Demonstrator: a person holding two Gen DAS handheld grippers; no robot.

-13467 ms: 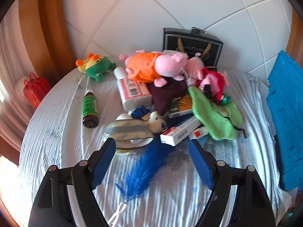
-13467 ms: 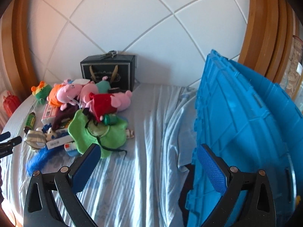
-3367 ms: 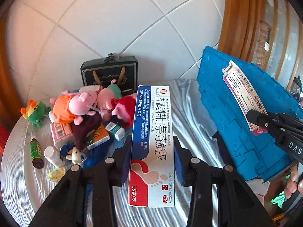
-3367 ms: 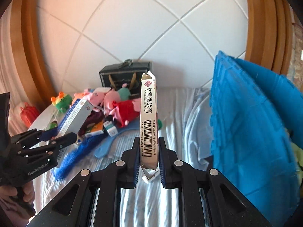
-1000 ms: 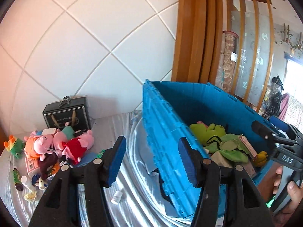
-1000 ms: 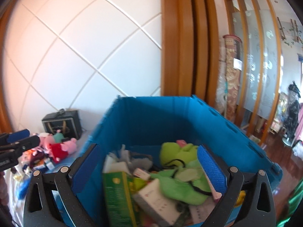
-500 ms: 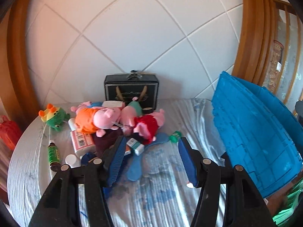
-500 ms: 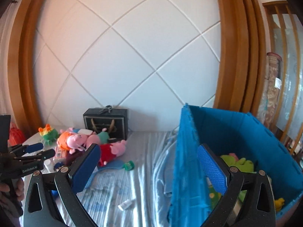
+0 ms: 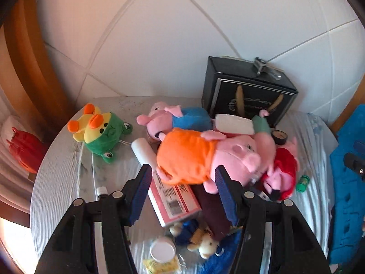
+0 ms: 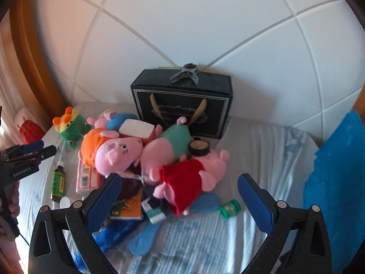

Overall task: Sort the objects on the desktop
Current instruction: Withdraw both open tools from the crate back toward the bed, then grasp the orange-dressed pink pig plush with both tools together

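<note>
A heap of things lies on the cloth-covered table [image 9: 59, 173]. My left gripper [image 9: 183, 189] is open and empty, its blue pads either side of the pig plush in orange [image 9: 205, 159], which lies on a pink-and-white box [image 9: 173, 198]. My right gripper [image 10: 180, 196] is open and empty, close over the pig plush in red [image 10: 187, 182]. Also in the right wrist view are the orange pig [image 10: 109, 150], a pig plush in green [image 10: 168, 146], a blue brush [image 10: 164, 223] and the left gripper [image 10: 27, 153] at the left edge.
A black gift box [image 10: 182, 105] stands against the tiled wall. A green frog plush [image 9: 100, 132] and a small brown bottle [image 10: 58, 182] lie at the left. The blue crate [image 10: 337, 182] stands at the right. A green cap [image 10: 230, 207] and a small bear plush [image 9: 205, 244] lie near the heap.
Both grippers have swung back from the blue crate and closed in on the heap. The left one is now around the orange pig, the right one over the red pig.
</note>
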